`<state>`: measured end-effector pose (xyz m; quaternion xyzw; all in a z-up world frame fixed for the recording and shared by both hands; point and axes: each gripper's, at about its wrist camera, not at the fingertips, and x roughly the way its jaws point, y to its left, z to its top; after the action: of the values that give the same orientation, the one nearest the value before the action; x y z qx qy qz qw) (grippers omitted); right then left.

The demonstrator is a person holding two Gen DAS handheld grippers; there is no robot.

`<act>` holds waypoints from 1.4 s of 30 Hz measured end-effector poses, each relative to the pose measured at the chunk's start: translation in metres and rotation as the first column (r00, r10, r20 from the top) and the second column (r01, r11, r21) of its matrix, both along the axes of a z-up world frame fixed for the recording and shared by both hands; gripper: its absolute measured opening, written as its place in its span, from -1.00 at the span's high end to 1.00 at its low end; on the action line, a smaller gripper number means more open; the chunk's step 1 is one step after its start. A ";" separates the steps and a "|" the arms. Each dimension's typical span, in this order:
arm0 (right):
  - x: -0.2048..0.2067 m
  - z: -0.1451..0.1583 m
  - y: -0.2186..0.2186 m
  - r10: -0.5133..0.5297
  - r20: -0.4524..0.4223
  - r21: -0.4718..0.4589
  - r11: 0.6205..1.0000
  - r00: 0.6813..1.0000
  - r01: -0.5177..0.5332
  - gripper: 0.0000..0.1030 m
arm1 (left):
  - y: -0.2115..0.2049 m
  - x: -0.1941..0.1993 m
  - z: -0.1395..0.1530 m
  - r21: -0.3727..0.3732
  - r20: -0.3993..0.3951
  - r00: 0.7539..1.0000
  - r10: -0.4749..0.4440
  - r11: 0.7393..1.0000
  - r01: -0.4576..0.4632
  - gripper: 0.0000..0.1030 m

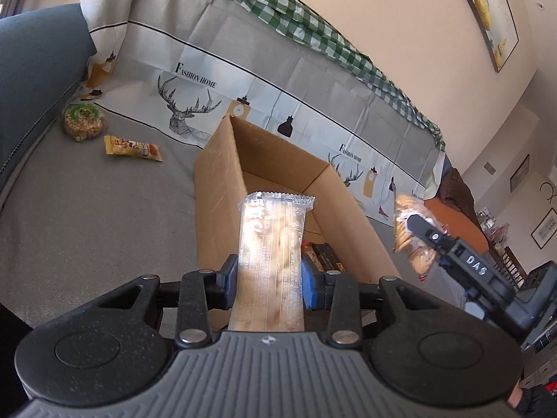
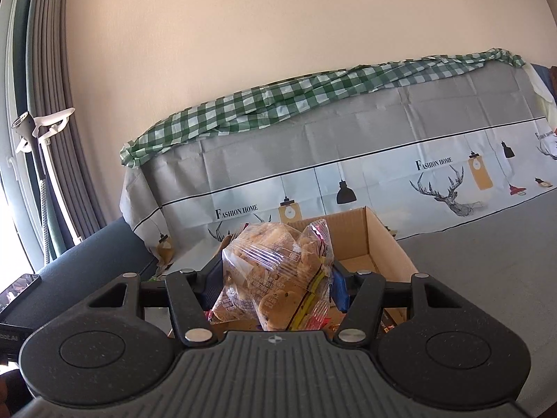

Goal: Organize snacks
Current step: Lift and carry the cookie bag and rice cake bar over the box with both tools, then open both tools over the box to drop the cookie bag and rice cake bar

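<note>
Long clear-wrapped biscuit stick pack is clamped crosswise between the pads of the left gripper; its long axis runs straight forward along the fingers, crimped end pointing away and hanging over the near wall of the open brown cardboard box. The box lies directly ahead of and below this gripper, with dark snack packs seen on its floor.

Crinkly clear bag of round cookies is pinched between the pads of the right gripper, bag bulging upward, no clear long axis. The same box sits just beyond and below it, opening upward.

Judged: left gripper is nearer the box opening, so its pack likely drops first, end-on.

Still out on the grey cloth-covered surface, well left of the box: a yellow snack packet and a round puffed-rice cake in clear wrap.
</note>
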<state>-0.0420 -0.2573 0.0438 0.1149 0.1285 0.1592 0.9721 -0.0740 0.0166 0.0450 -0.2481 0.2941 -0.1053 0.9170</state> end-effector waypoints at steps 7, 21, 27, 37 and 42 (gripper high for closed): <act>0.018 -0.006 -0.019 -0.073 -0.059 0.050 0.996 0.996 0.076 -0.20 | -0.019 0.028 0.040 -0.018 0.011 1.000 -0.012 1.000 0.013 0.23; 0.073 -0.017 -0.029 -0.151 -0.177 0.036 0.986 0.973 0.160 -0.20 | -0.065 0.104 0.052 -0.025 -0.024 0.999 -0.043 0.999 0.042 0.23; 0.080 -0.018 -0.027 -0.115 -0.221 0.018 0.992 0.968 0.122 -0.20 | -0.073 0.130 0.045 0.000 -0.058 0.998 -0.024 1.000 0.024 0.23; 0.081 -0.017 -0.022 -0.107 -0.240 -0.015 0.994 0.965 0.107 -0.20 | -0.087 0.150 0.058 0.025 -0.028 0.999 -0.027 0.999 0.028 0.23; 0.080 -0.017 -0.021 -0.114 -0.235 -0.026 0.993 0.965 0.111 -0.20 | -0.089 0.153 0.066 0.031 -0.002 1.000 -0.031 0.999 0.031 0.23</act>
<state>0.0383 -0.2787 0.0270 0.1340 0.2372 0.0880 0.9581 0.0787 -0.0726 0.1112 -0.2292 0.3001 -0.1148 0.9188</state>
